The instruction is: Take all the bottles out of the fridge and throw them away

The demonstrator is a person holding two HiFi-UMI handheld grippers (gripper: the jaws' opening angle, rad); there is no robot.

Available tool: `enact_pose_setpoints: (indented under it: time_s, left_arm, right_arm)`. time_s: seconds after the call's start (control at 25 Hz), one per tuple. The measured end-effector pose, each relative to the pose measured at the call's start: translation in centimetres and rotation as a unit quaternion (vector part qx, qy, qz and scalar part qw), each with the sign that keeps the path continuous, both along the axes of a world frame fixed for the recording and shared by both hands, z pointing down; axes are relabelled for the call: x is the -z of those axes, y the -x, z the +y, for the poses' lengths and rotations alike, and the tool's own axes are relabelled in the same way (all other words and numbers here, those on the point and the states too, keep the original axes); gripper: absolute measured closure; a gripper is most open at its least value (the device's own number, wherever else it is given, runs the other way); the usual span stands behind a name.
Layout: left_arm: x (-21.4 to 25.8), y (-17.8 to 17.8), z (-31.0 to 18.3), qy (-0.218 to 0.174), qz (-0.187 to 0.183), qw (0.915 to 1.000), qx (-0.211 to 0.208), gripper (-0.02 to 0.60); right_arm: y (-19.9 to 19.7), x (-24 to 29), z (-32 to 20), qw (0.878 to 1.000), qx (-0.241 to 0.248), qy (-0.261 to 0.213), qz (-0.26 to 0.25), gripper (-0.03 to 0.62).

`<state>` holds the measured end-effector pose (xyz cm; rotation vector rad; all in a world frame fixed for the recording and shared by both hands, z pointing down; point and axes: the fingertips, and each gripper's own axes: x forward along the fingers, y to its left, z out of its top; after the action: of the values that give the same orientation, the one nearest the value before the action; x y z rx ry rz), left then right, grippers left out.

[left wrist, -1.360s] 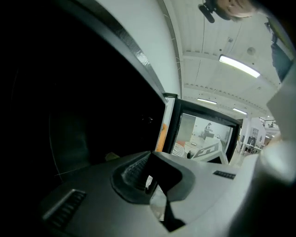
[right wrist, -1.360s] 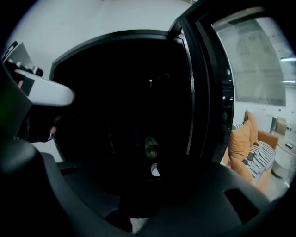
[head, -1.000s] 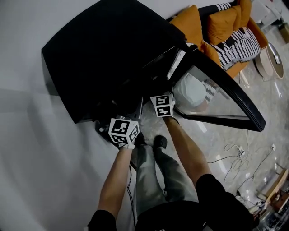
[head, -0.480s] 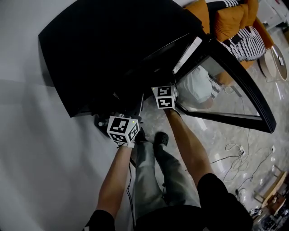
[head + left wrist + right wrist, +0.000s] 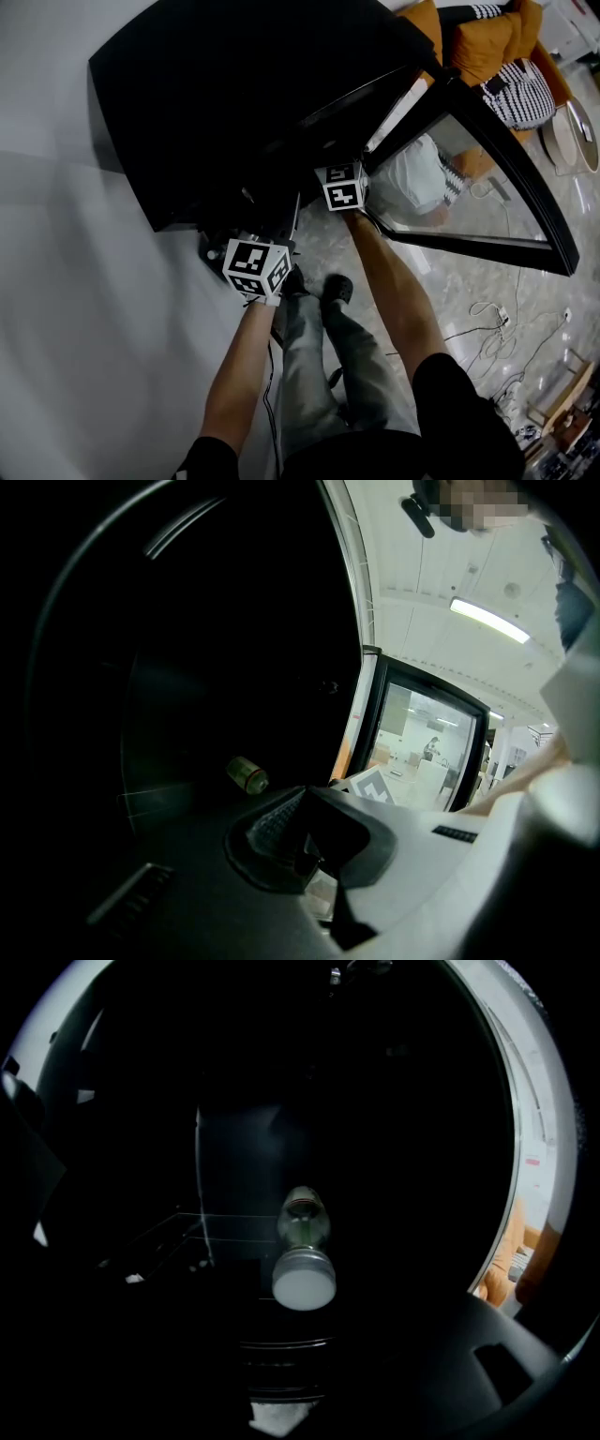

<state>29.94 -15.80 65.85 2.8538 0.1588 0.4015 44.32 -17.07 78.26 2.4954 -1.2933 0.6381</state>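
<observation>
Holds the right claw (image 5: 341, 185) spread, nothing pinched, aimed into the tall black fridge (image 5: 234, 94). Faces a clear glass bottle with a grey metal cap (image 5: 303, 1246) lying on a glass shelf (image 5: 173, 1227) dead ahead, cap toward the claw and apart from both jaws. Holds the left claw (image 5: 305, 850) pressed together and empty, at 7 o'clock of the right one. Catches a small greenish bottle (image 5: 247, 774) at 10 o'clock of that claw, lying in the dark interior — cannot tell whether the same one. Leaves the black-framed glass fridge door (image 5: 487, 187) open at 3 o'clock.

Fridge (image 5: 234, 103) interior near-black; ceiling strip light (image 5: 487, 621) bright; strong fisheye edge warping.
</observation>
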Motion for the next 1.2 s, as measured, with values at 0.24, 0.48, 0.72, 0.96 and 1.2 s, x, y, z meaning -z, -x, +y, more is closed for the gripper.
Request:
enact_pose_setpoints:
  time_s: [0.24, 0.48, 0.72, 0.96, 1.2]
  left_arm:
    - [-0.2, 0.8, 0.3, 0.003, -0.006, 1.0000, 0.006, 0.575]
    - [1.6, 2.0, 1.4, 0.006, -0.011, 0.9997, 0.019, 0.575]
    - [5.2, 3.4, 3.8, 0.011, -0.011, 0.9994, 0.030, 0.575]
    - [9.8, 5.7, 6.8, 0.012, -0.011, 0.9992, 0.037, 0.575]
    - [14.2, 9.2, 7.0, -0.007, -0.010, 0.9981, 0.060, 0.575]
  right_arm:
    - [1.2, 0.7, 1.3, 1.000, 0.004, 0.005, 0.023, 0.393]
    - [5.2, 4.4, 4.7, 1.000, 0.022, -0.015, 0.015, 0.396]
    - [8.6, 10.3, 9.6, 0.999, 0.031, -0.024, 0.007, 0.396]
    - [11.4, 15.8, 13.1, 0.999, 0.046, -0.021, -0.009, 0.398]
    - [14.3, 21.3, 15.7, 0.997, 0.070, -0.021, -0.018, 0.398]
